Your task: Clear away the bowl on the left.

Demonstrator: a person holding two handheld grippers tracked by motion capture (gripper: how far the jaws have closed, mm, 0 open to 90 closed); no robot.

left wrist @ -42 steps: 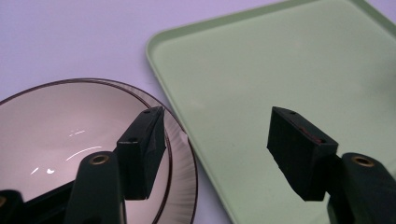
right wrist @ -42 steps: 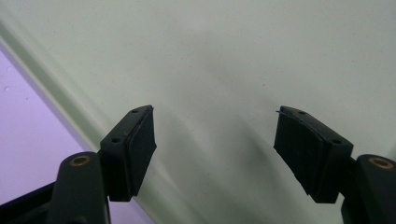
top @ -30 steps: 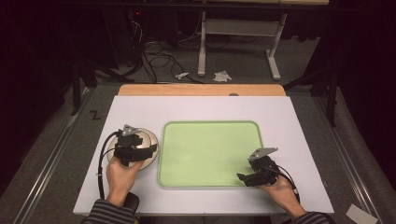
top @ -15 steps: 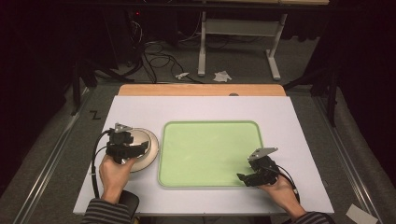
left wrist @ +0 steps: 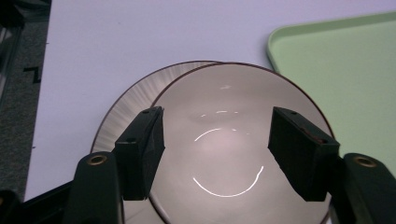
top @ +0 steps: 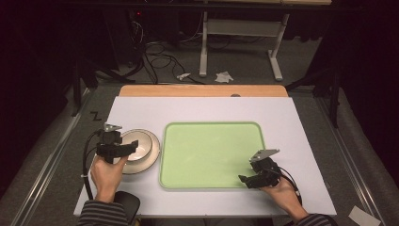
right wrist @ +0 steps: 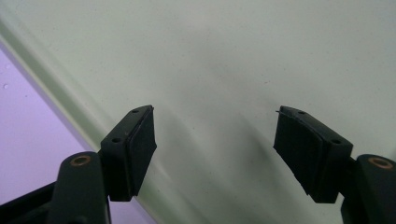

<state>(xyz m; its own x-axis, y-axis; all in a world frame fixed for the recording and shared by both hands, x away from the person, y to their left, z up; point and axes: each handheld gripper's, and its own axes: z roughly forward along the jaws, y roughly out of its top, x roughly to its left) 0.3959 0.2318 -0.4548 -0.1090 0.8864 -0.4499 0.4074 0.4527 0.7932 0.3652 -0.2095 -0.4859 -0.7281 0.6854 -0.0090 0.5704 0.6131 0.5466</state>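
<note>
We hold left hand-held gripper [left wrist: 215,158] w/ jaws wide, over bowl [left wrist: 243,149]; bowl sits directly below, btwn pads, on plate [left wrist: 126,102] on counter [top: 141,108]. Green tray [top: 211,150] just right of it. Right hand-held gripper [right wrist: 215,154] also wide, holding nothing, over tray's near right corner.

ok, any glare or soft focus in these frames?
Left gripper view: bright arc-shaped glare inside the bowl, jaws sharp. Right gripper view: even light on the green tray, faint jaw shadows, no glare. High view: table well lit, surroundings dark, slightly soft.
</note>
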